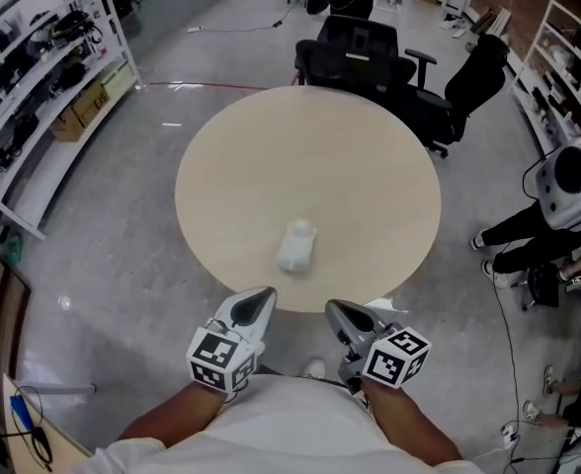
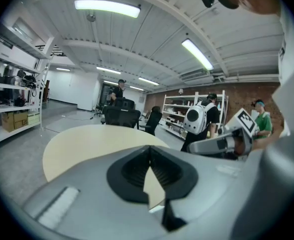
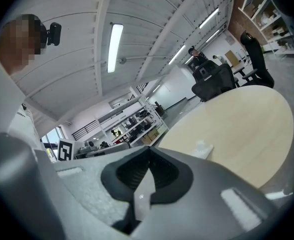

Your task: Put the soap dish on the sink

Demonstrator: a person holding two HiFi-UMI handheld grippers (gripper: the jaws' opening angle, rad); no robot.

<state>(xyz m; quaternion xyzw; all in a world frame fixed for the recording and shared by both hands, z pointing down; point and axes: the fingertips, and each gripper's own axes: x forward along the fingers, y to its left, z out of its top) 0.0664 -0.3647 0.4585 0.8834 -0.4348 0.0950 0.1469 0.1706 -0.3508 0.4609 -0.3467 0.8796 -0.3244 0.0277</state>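
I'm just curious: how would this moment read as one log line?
left gripper: jaws shut, empty | right gripper: jaws shut, empty | soap dish: on table, untouched

Left gripper (image 1: 259,301) and right gripper (image 1: 339,313) point forward side by side, jaws together.

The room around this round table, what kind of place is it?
Probably a workshop or lab, not a home. Tall storage shelves loaded with boxes line the side, black office chairs stand behind the round table, and the floor is bare concrete.
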